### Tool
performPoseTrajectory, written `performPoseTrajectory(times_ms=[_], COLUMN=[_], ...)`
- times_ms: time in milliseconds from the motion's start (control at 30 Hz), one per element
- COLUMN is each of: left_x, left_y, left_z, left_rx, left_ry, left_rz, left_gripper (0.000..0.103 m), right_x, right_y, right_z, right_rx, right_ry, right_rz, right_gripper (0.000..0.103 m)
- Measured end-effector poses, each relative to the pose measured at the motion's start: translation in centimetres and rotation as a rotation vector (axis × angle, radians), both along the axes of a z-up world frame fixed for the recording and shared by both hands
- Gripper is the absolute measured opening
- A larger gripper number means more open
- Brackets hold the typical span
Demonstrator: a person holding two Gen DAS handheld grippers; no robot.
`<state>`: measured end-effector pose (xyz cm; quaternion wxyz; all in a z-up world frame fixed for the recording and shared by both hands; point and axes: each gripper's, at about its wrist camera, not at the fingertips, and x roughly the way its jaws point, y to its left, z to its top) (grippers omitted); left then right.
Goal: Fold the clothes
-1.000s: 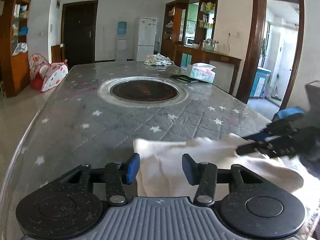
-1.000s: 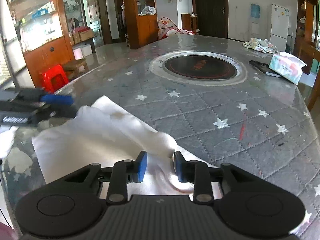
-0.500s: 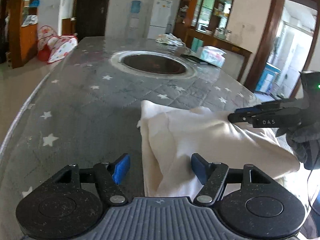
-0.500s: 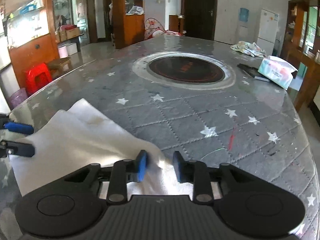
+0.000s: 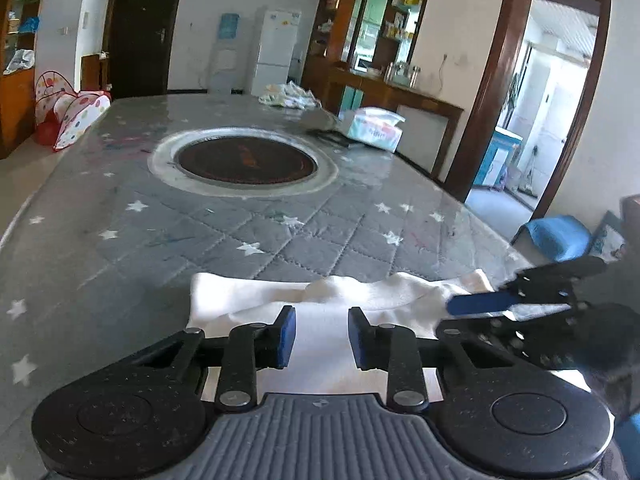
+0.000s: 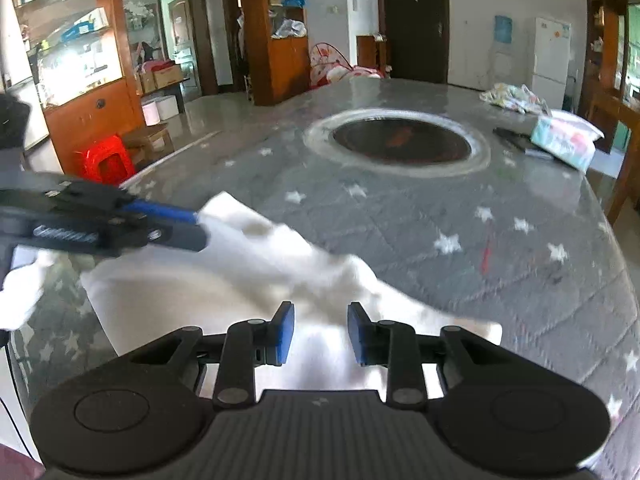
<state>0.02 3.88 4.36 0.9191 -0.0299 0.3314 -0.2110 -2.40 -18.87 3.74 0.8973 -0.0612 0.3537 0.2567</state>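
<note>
A white garment [image 5: 320, 304] lies partly folded on the near end of the grey star-patterned table [image 5: 240, 232]. My left gripper [image 5: 321, 336] is open, its blue pads apart over the cloth's near edge, gripping nothing. My right gripper [image 6: 319, 334] is also open over the garment [image 6: 224, 280], with cloth showing between its pads. Each gripper shows in the other's view: the right one [image 5: 500, 304] at the cloth's right corner, the left one [image 6: 160, 224] at the cloth's far left corner.
A round dark hotplate [image 5: 246, 160] is set in the table's middle. A tissue pack [image 5: 374, 128] and a bundle of patterned cloth [image 5: 288, 96] lie at the far end. A blue stool [image 5: 556, 236] stands off the right edge, a red stool [image 6: 106, 158] off the left.
Both grippers swung back level and closer to the cloth. The left jaws narrowed from wide open. The garment's far edge is now folded over and bunched along the fold.
</note>
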Motion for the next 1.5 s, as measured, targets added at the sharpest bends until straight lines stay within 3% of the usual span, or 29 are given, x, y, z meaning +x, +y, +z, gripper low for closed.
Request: performPoseTrajectory(times_ms=[167, 300, 433, 633, 867, 1033, 1333, 1500], left_x=[1.8, 2.3, 2.1, -0.4, -4.6, -6.2, -5.7, -3.6], left_y=[-0.3, -0.2, -0.2, 0.5, -0.4, -0.5, 0.2, 0.3], left_z=[-1.7, -2.2, -1.8, -0.2, 0.4, -0.6, -0.8, -0.7], left_rx=[0.013, 0.012, 0.008, -0.026, 0.016, 0.058, 0.036, 0.02], left_ry=[0.036, 0.04, 0.037, -0.001, -0.048, -0.048, -0.052, -0.043], left_rz=[0.022, 0.034, 0.035, 0.019, -0.039, -0.025, 0.013, 0.036], left_gripper=[0.031, 0.031, 0.031, 0.035, 0.039, 0.039, 0.042, 0.042], right_x=[0.2, 0.1, -0.3, -2.4, -6.3, -8.3, -7.9, -5.7], right_y=[-2.2, -3.4, -4.3, -5.5, -4.0, -2.8, -2.3, -0.9], right_z=[-0.8, -0.5, 0.7, 2.5, 1.9, -0.3, 1.5, 1.0], right_rx=[0.014, 0.021, 0.049, -0.01, -0.1, -0.212, -0.188, -0.14], right_ry=[0.02, 0.014, -0.009, -0.054, -0.091, -0.134, -0.199, -0.172], right_rz=[-0.059, -0.08, -0.096, -0.097, -0.008, 0.015, 0.023, 0.045], right_gripper=[0.028, 0.02, 0.02, 0.02, 0.02, 0.02, 0.02, 0.021])
